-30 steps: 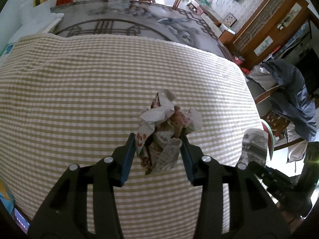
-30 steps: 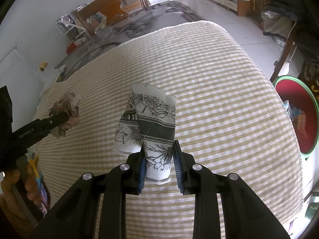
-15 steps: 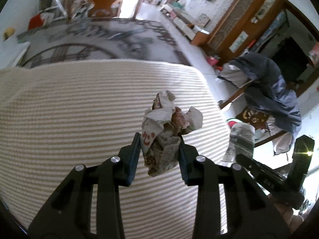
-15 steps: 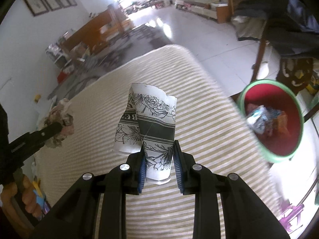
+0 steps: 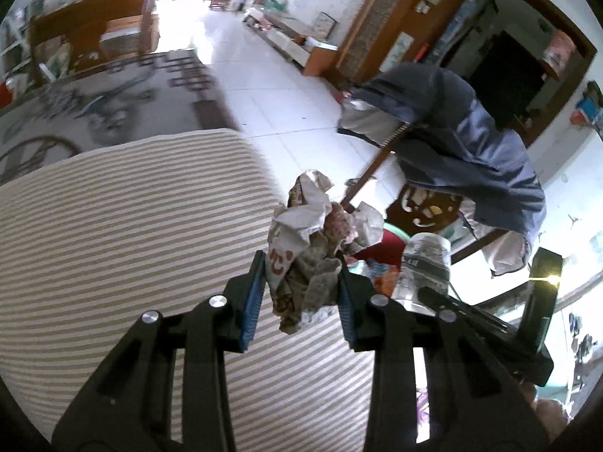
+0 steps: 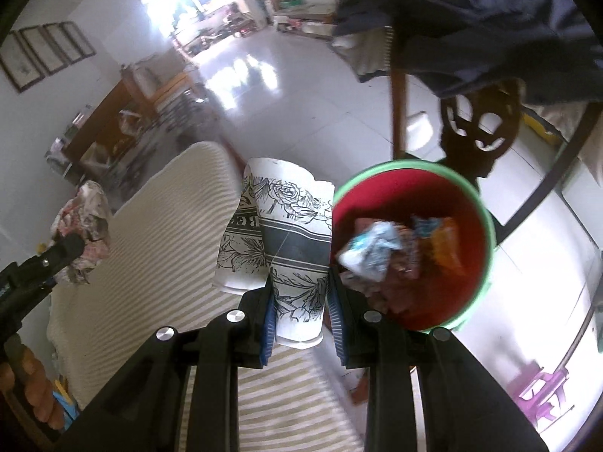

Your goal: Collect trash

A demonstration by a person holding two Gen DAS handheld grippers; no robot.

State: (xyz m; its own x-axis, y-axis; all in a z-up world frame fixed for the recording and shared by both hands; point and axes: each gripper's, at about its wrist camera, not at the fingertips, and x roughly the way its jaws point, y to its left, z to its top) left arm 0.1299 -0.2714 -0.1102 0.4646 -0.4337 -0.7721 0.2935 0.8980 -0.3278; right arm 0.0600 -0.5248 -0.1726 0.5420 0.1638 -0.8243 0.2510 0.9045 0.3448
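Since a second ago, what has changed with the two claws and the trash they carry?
Both claws swung off the striped bed toward the red bin, now close beside the paper cup. The left claw closed a little further on the crumpled paper wad. The right claw stays clamped on the cup; nothing dropped.

crumpled wrapper (image 5: 309, 248), squashed floral cup (image 6: 286, 248)

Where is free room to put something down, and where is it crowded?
The striped cloth is bare from the left tool out to its rounded edge. The white floor between that edge and the chair is also free. The bin already holds wrappers, and both tools crowd together at its rim.
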